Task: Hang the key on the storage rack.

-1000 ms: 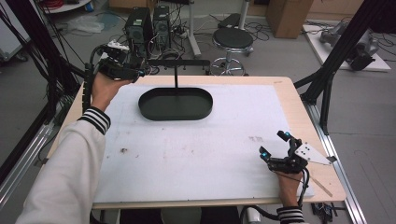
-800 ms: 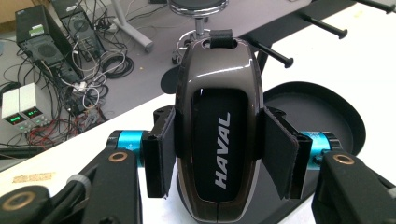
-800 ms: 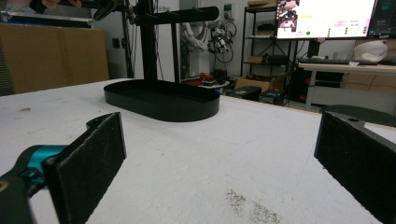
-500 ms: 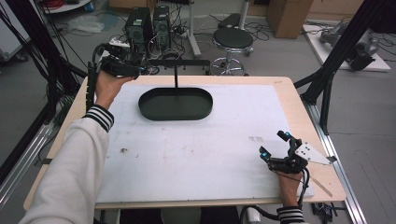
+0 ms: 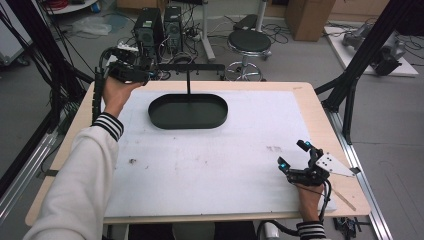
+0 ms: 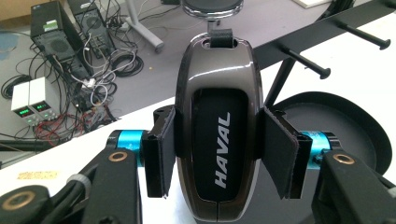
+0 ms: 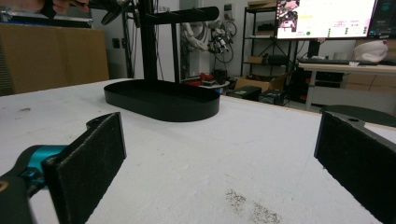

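White table fills our bench. At ten o'clock our left gripper, arm outstretched, clamps a HAVAL key fob beside the hook stand; at four o'clock our right gripper rests with jaws apart. Oval black tray holds nothing.

The tray sits on the counter toward its far edge, with a rack rising from it. The left gripper is beyond the tray's left end with a key fob between its fingers. The right gripper rests at the counter's near right corner.

The left claw was raised on an outstretched arm, jaws clamped tight; the right claw sat low, jaws spread wide apart.
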The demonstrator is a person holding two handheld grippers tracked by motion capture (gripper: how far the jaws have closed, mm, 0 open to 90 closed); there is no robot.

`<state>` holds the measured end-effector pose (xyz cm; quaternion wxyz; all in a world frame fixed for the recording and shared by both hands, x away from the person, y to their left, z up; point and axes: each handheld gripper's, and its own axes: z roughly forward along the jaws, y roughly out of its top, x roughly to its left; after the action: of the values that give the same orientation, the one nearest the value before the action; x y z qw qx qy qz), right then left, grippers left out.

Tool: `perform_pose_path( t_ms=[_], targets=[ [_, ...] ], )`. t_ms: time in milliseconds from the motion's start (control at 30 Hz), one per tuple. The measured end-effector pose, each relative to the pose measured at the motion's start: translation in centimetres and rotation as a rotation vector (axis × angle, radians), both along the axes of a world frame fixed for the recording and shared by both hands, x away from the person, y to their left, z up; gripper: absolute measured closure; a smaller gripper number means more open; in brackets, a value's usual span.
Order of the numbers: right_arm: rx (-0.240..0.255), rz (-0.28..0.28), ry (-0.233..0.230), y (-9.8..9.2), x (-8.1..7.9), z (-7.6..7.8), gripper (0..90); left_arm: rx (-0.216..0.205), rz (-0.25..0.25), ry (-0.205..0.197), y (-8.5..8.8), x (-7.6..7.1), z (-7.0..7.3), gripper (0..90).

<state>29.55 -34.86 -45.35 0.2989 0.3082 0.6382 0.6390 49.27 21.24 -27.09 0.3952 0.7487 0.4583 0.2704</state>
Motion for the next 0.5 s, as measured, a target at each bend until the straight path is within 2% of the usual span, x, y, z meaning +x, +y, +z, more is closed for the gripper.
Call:
perform_pose_path(
  t_ms=[100, 500],
  targets=[
    [-0.002, 0.000, 0.001, 0.0, 0.0, 0.0, 1.0, -0.008, 0.009, -0.009, 0.4, -0.2, -0.5, 48.5],
    [-0.001, 0.000, -0.002, 0.0, -0.1, 0.0, 1.0, -0.012, 0.025, 0.035, 1.9, -0.8, -3.1, 48.5]
  ],
)
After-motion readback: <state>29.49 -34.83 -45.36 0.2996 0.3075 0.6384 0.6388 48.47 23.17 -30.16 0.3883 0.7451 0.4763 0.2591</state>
